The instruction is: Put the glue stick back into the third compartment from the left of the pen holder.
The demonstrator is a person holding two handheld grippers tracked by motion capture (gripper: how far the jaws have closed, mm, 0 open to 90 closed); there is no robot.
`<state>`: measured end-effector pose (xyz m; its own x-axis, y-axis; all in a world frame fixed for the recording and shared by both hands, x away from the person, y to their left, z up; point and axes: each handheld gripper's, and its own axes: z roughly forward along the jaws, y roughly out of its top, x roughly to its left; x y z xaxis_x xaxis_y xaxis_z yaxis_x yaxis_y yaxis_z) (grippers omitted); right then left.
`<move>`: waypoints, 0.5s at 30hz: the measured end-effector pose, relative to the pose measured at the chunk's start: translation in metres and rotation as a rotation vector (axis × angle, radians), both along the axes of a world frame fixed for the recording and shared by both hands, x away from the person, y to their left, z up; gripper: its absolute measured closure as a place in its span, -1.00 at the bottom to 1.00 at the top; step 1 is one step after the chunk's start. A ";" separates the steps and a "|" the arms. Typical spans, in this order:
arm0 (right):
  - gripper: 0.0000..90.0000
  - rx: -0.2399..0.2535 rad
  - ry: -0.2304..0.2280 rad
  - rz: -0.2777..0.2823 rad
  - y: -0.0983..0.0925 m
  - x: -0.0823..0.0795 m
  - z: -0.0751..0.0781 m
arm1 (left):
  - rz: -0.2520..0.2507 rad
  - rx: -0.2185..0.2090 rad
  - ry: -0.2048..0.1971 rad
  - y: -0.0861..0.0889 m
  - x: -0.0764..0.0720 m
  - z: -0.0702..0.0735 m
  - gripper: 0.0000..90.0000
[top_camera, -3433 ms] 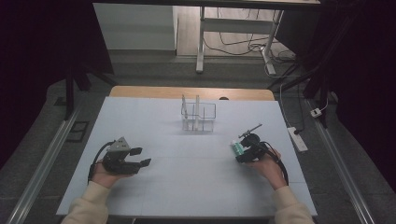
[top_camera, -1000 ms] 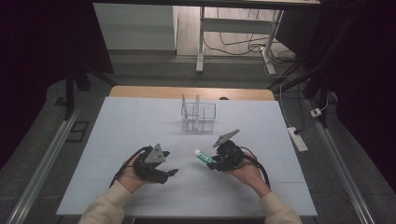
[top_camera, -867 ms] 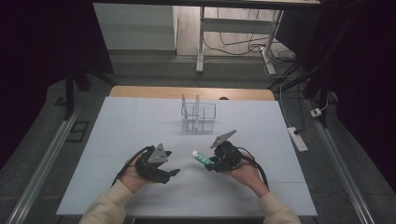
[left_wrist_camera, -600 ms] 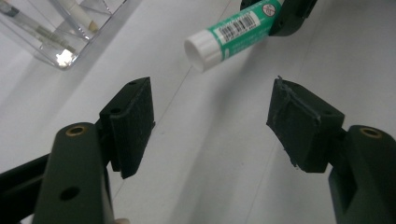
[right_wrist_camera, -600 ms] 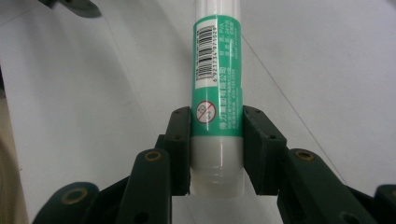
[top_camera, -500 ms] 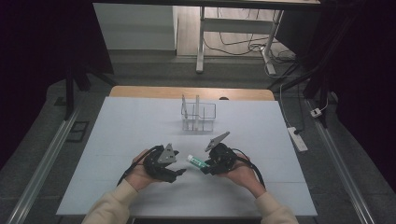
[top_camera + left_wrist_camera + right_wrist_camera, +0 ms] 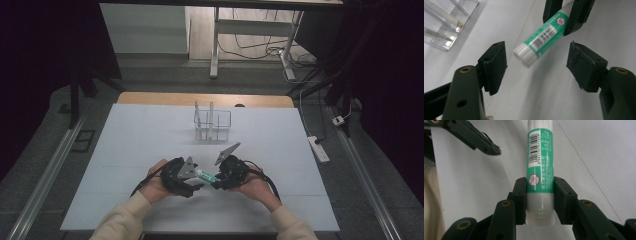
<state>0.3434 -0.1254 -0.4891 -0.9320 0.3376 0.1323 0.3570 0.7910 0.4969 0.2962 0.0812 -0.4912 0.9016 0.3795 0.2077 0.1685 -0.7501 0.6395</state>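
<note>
Green-and-white glue stick (image 7: 540,172) is the landmark here: it sits clamped in the right gripper (image 7: 540,200), whose two black pads press on both sides of its lower body, near the plain white base end, w/ the barcode label and white cap end sticking out beyond the jaws. In the high view the glue stick (image 7: 204,175) lies roughly level just above the white table (image 7: 125,150), pointing from the right gripper (image 7: 220,179) toward the left gripper (image 7: 196,185), which sits right beside it. The left gripper (image 7: 536,65) is spread wide around the stick's cap end — pads stand clear of it on both sides, nothing pinched; the cap tip hangs between them, closer to one pad than the other, w/ bare table behind. Each gripper is held by a hand in a cream sleeve (image 7: 120,222), coming in from the near edge of the table. Farther up the table from the glue stick, well apart from it, stands a clear acrylic organiser (image 7: 212,122) — a couple of slim white sticks lean in its compartments, seen also at the corner of the left gripper view (image 7: 446,22).
</note>
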 end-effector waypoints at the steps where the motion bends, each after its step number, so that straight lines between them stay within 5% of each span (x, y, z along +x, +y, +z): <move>1: 0.43 0.002 0.000 0.007 0.001 0.000 0.000 | -0.003 0.009 -0.003 -0.001 0.000 -0.001 -0.28; 15: 0.43 0.002 0.013 0.082 0.007 -0.003 0.001 | -0.072 0.117 -0.033 -0.016 -0.003 -0.010 -0.01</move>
